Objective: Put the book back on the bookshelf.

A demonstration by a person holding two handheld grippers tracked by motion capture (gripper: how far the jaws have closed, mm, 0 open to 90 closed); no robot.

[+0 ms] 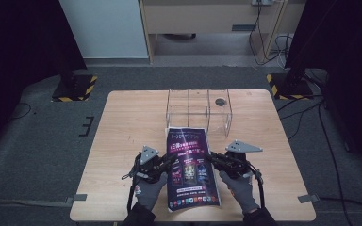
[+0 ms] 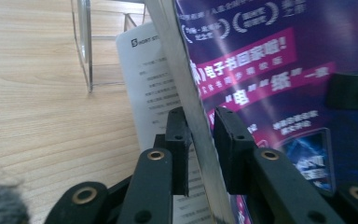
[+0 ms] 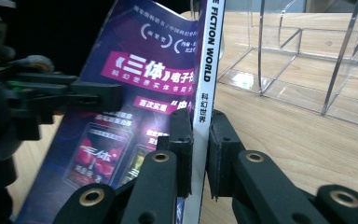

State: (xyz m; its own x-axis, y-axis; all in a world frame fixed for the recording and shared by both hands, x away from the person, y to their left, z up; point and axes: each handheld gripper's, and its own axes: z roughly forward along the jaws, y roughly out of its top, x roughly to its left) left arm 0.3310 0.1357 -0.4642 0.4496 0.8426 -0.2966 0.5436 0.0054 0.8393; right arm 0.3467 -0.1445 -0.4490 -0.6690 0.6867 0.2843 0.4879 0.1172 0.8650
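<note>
Magazine (image 1: pixel 190 165), purple cover up, held over the near middle of the table (image 1: pixel 122 141), just in front of the clear rack (image 1: pixel 198 109). Right gripper (image 3: pixel 199 122) clamped on the spine edge, pads pressed to both faces. Left gripper (image 2: pixel 200 135) astride the opposite edge, jaws narrow but slack, a sliver of gap on either side of the pages. A white printed inner page (image 2: pixel 149 88) seen below the cover there. Gloved hands (image 1: pixel 151 190) at the table's near edge.
</note>
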